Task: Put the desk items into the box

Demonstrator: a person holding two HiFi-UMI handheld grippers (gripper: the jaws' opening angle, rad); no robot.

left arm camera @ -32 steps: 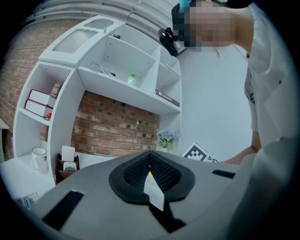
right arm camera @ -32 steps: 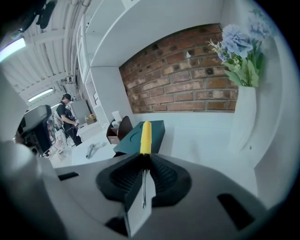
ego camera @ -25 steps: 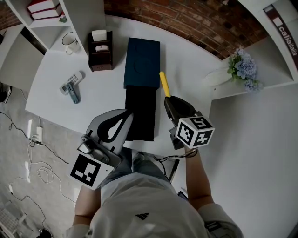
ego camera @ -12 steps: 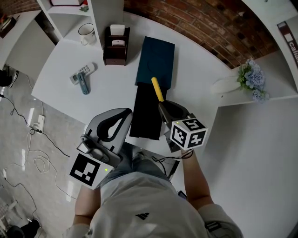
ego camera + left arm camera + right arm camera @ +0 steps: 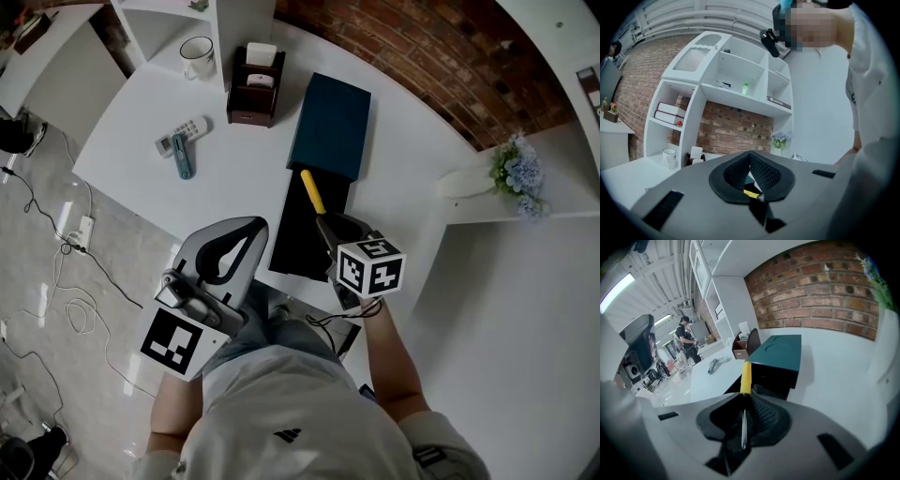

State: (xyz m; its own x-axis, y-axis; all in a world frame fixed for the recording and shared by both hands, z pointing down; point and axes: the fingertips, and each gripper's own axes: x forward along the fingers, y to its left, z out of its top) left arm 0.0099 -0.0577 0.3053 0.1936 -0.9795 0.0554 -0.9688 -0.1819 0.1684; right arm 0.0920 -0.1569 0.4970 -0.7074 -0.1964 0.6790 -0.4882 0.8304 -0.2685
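Right gripper view: right gripper (image 5: 743, 400) clamps screwdriver (image 5: 746, 377) by its shaft
Lower it level into the box (image 5: 782, 350) drawer (image 5: 298, 239) before releasing; left gripper (image 5: 750, 154) jaws together, empty

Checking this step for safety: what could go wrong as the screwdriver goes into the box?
The right gripper pinches the screwdriver only by its thin metal shaft, yellow handle sticking out ahead, so it may swivel or slip. The handle's end is close to the teal sleeve and could knock it or land on it, missing the black tray.
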